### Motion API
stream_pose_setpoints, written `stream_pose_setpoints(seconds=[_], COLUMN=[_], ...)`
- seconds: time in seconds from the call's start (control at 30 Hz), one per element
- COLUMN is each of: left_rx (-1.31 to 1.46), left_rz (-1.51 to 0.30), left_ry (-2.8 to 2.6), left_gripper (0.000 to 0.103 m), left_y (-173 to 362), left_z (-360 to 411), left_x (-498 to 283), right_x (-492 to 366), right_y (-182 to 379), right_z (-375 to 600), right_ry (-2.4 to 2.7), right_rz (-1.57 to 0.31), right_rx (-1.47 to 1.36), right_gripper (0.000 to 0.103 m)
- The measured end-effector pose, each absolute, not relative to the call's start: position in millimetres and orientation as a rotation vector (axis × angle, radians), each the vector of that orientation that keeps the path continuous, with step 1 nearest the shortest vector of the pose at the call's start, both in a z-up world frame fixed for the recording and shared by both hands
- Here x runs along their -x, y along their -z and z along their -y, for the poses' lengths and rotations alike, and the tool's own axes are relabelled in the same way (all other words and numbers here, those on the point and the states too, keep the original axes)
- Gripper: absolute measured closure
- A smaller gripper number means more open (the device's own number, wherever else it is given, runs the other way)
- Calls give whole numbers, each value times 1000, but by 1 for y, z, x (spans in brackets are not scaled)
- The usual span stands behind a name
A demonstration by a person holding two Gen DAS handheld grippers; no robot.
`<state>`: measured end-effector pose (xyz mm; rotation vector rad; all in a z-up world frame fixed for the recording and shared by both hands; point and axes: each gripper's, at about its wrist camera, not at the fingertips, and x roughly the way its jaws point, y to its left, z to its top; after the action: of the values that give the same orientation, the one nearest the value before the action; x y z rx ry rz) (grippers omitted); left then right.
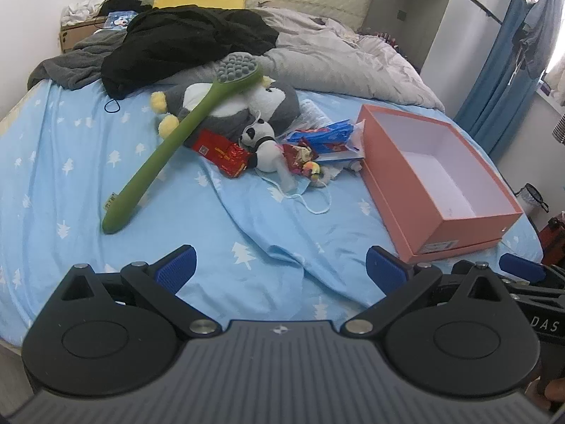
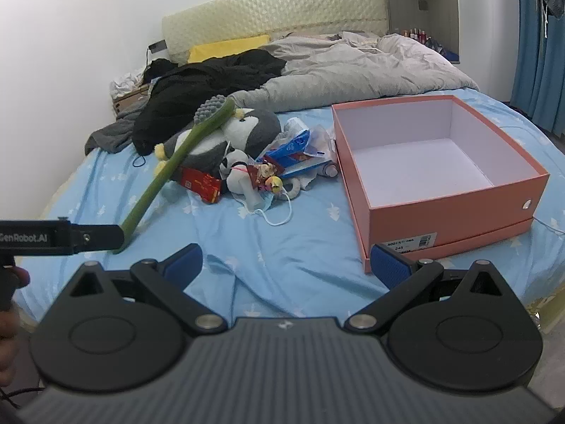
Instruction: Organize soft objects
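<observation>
A pile of soft things lies mid-bed: a big grey-and-white penguin plush (image 1: 247, 102) (image 2: 243, 129), a small panda plush (image 1: 263, 145) (image 2: 238, 173), a red packet (image 1: 220, 153) (image 2: 201, 183), blue wrappers (image 1: 325, 137) (image 2: 296, 150) and a face mask (image 1: 300, 190) (image 2: 272, 208). A long green massage stick (image 1: 169, 145) (image 2: 176, 162) leans across the penguin. An open, empty orange box (image 1: 434, 180) (image 2: 438, 166) sits to the right. My left gripper (image 1: 280, 272) and right gripper (image 2: 287, 265) hover open over the near sheet, holding nothing.
The bed has a light blue tree-print sheet (image 1: 106, 162) (image 2: 300, 247). A black garment (image 1: 183, 42) (image 2: 212, 84), a grey blanket (image 1: 70, 63) and a rumpled grey duvet (image 1: 335, 60) (image 2: 353, 70) cover the far half. Blue curtains (image 1: 505, 53) (image 2: 536, 46) hang at the right.
</observation>
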<state>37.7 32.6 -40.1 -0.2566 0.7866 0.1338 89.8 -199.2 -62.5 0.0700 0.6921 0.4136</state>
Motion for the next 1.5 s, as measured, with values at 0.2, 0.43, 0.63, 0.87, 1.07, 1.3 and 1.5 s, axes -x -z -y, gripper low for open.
stream_pose_setpoints(seconds=[0.2, 0.43, 0.63, 0.87, 1.07, 1.3, 1.5], left_rx=[260, 257, 249, 264, 279, 257, 261], left_rz=[-795, -794, -813, -848, -837, -802, -784], left_ry=[-145, -160, -186, -206, -184, -186, -190], left_gripper=[0, 0, 0, 0, 0, 1, 4], left_y=[53, 65, 90, 129, 154, 171, 189], left_z=[-47, -66, -86, -109, -119, -126, -132], left_x=[-57, -81, -107, -143, -181, -219, -247], right_x=[-103, -119, -137, -170, -201, -238, -266], right_y=[72, 82, 93, 124, 147, 164, 175], right_z=[190, 172, 155, 136, 123, 109, 100], right_ry=[-431, -466, -529, -576, -569, -564, -553], right_rz=[-711, -724, -727, -757, -748, -732, -702], right_rx=[-63, -53, -46, -51, -32, 0, 25], right_gripper=[0, 0, 0, 0, 4, 28, 31])
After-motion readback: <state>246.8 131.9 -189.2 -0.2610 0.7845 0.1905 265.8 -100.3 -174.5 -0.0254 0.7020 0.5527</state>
